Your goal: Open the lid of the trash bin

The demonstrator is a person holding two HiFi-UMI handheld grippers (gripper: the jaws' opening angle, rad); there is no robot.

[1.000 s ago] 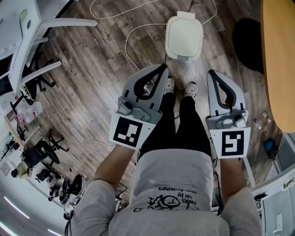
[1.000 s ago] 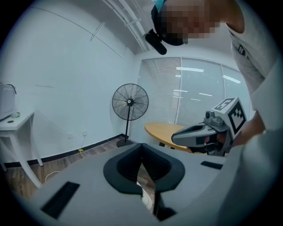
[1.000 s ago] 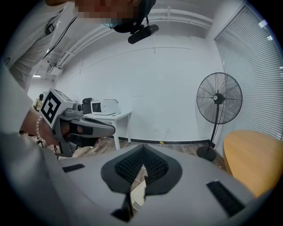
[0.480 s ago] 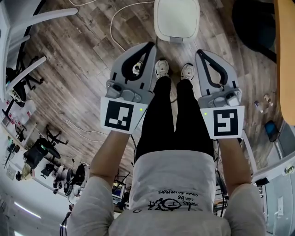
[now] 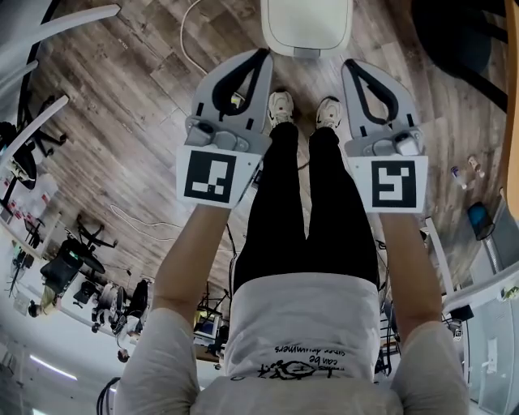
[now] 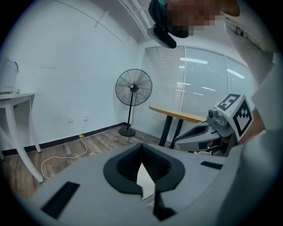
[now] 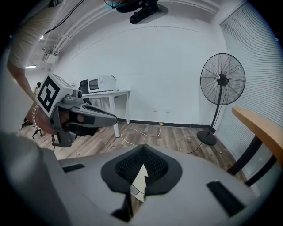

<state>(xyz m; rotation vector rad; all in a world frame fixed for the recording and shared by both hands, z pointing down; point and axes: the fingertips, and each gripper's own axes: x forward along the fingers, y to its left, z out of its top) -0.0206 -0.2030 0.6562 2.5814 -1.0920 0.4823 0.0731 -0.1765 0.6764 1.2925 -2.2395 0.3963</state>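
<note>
trash bin (image 5: 306,24) shifted up the head view | left claw (image 5: 263,53) closed, empty; right claw (image 5: 350,64) closed, empty

The person has stepped closer, so the trash bin (image 5: 306,24) now lies just beyond the left gripper (image 5: 261,53) and right gripper (image 5: 350,63).

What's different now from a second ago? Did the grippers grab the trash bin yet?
Not yet. In the head view the trash bin slid up to the top edge and looks bigger. The left gripper and right gripper rose until their tips are level with its near edge. Nothing was grabbed or let go. Both grippers stay shut and empty, and the lid stays closed.
</note>
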